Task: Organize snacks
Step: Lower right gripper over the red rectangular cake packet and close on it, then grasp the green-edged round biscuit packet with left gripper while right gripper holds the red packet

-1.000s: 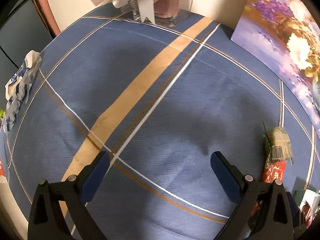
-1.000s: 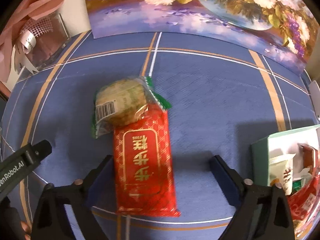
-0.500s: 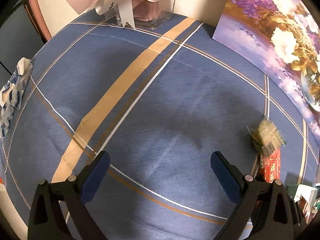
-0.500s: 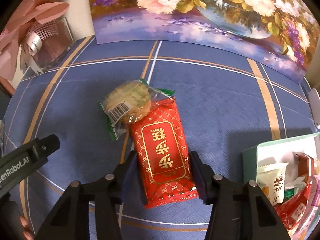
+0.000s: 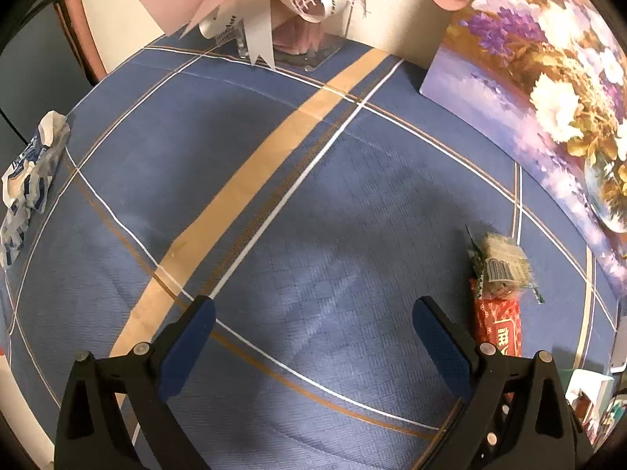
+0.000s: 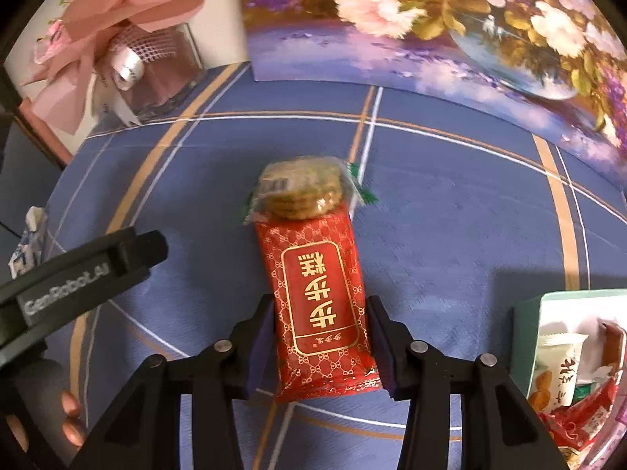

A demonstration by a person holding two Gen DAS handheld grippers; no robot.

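**Right gripper closing on the red snack pack**

I am looking down on a blue tablecloth [image 5: 313, 203] crossed by tan and white stripes. Going from the left, a crumpled blue-and-white wrapper [image 5: 29, 180] is lying at the cloth's edge, a pink ribbon bouquet [image 6: 117, 51] is standing at the back, and a flower painting [image 6: 450, 27] is leaning along the right rear. My left gripper [image 5: 313, 344] is hanging with its jaws wide over bare cloth, nothing between them. My right gripper [image 6: 317, 344] is closing its jaws, and the pads are pressing the sides of the red snack pack [image 6: 317, 297], a glossy wrapper with gold characters. A clear-wrapped biscuit packet [image 6: 301, 192] is touching its far end. A green box [image 6: 529, 337] of snacks is sitting at far right.
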